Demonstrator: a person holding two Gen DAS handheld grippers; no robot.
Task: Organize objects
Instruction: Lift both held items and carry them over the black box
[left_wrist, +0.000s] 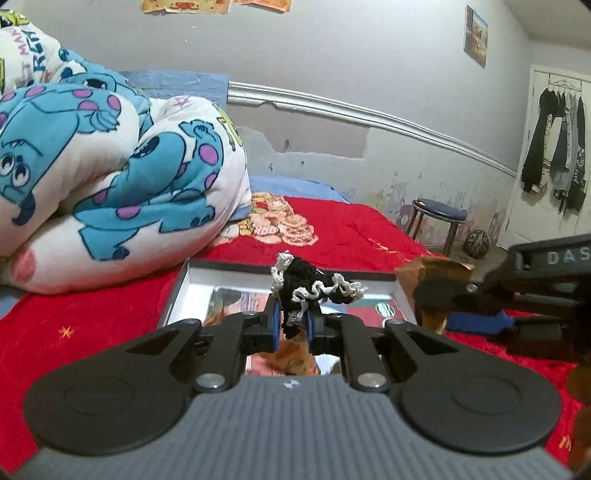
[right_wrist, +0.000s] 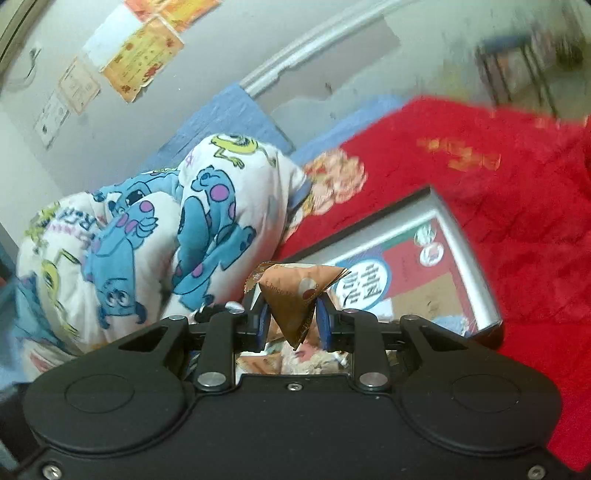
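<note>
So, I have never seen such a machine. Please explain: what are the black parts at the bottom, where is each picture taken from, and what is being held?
No robot: a person holds one two-finger tool in each hand, with a camera on each looking along its fingers. In the left picture, the left tool grips a black-and-white hair tie; the right tool appears at the side. In the right picture, the right tool grips a brown snack packet. Below lies an open box on a red blanket, beside a cartoon quilt.
</note>
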